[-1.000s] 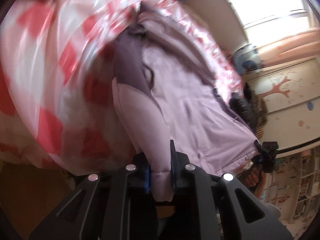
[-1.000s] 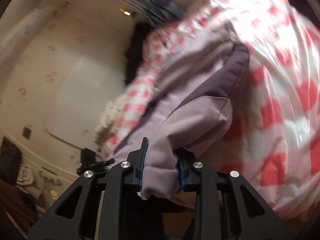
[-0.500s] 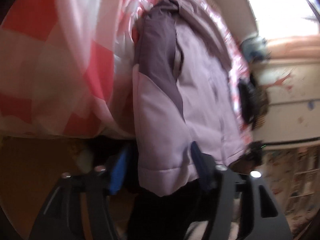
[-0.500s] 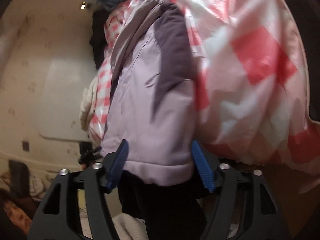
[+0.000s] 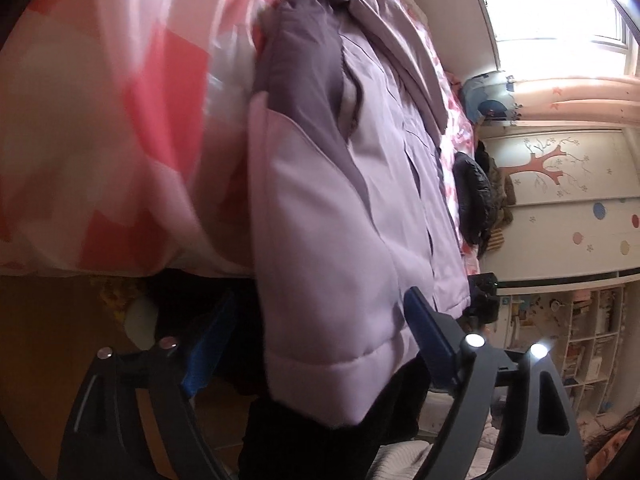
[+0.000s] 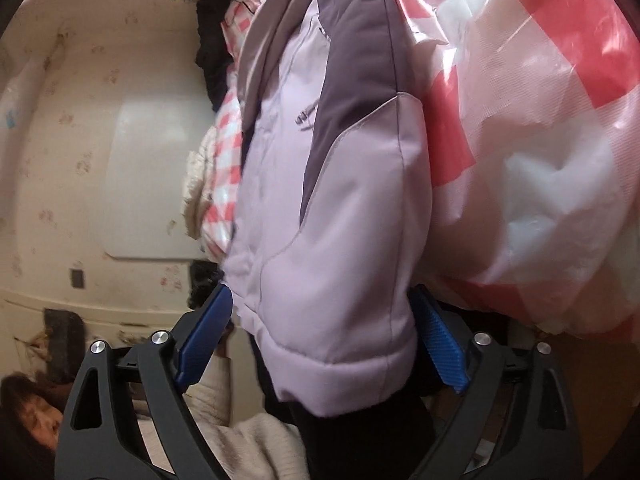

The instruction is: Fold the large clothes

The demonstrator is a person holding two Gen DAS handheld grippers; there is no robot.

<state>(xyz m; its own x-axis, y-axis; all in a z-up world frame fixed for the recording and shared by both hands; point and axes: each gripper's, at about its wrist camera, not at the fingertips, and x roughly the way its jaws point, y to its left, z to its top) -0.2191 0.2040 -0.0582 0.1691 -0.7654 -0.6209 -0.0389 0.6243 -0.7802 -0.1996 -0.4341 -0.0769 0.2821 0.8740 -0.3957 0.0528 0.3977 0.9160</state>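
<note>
Jacket (image 5: 320, 184) lying on bed (image 5: 100, 128), lilac with darker purple panels at shoulders and sleeves; hem end draped over the bed's near edge, collar end at far side. Bed covered in red-and-white checked sheet (image 6: 540, 140), glossy and crumpled in right wrist view.

Left claw (image 5: 316, 336): jaws spread wide, blue pads (image 5: 426, 332) standing off either side of one sleeve cuff (image 5: 332, 376). No grip on fabric; cuff hanging free between the jaws, quilted stitch lines visible just above its edge. Some motion blur on sheet and cuff.

Right claw (image 6: 320, 336): jaws likewise spread wide, blue ribbed pads (image 6: 440, 340) flanking the other cuff (image 6: 340, 372). Right-hand pad just beside the sleeve, left-hand pad near the jacket hem; contact cannot be told for either. Cuff hanging loose below bed edge.

Sleeves laid along the jacket's outer sides, dark panel running down each from shoulder. Zip line visible along jacket front in left wrist view.

Surroundings, left wrist view: window (image 5: 560, 4) bright at upper right, cabinet (image 5: 560, 184) with pink tree decal, shelves (image 5: 580, 340) below, dark garments (image 5: 474, 200) piled at bed's far side. Right wrist view: pale wall (image 6: 100, 140), black clothing (image 6: 210, 48) near bed's far end, cream knitted sleeve (image 6: 248, 440) low in frame.
</note>
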